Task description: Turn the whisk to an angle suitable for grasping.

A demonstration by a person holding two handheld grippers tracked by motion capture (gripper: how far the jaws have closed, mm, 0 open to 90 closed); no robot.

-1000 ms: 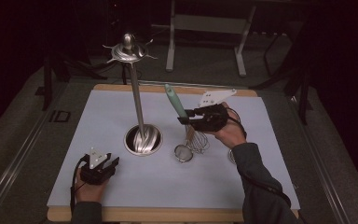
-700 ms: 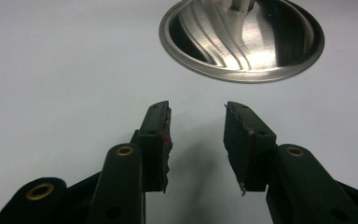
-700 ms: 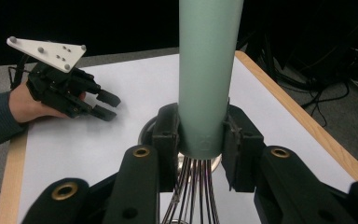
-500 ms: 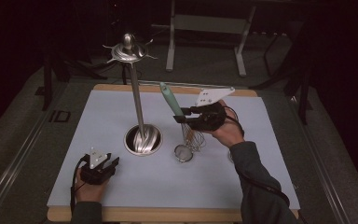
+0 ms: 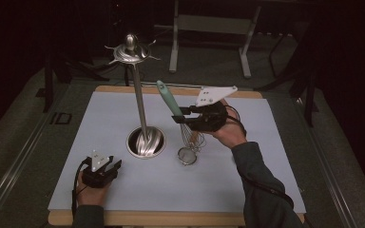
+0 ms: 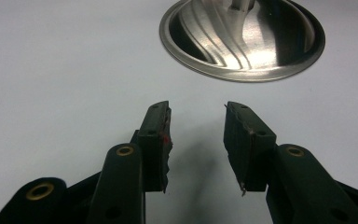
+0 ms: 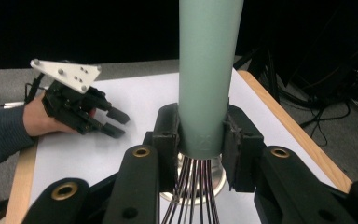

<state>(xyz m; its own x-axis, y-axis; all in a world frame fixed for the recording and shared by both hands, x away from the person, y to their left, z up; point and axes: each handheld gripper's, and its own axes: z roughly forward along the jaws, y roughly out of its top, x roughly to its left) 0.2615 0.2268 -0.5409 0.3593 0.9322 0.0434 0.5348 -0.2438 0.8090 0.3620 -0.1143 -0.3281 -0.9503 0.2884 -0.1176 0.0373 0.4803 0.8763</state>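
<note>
Here, a whisk (image 5: 184, 130) with a green handle is gripped by the right tool (image 5: 177, 115) and held upright over the tabletop (image 5: 266, 166), just right of the steel stand's base (image 5: 145, 142). The left tool (image 5: 113, 161), open and empty, is rested at the near left.

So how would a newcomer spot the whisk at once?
Start at the tall steel stand rising from its round base mid-table. Just right of it, the right gripper is shut on the whisk. It alone has a pale green handle above wire loops.
</note>
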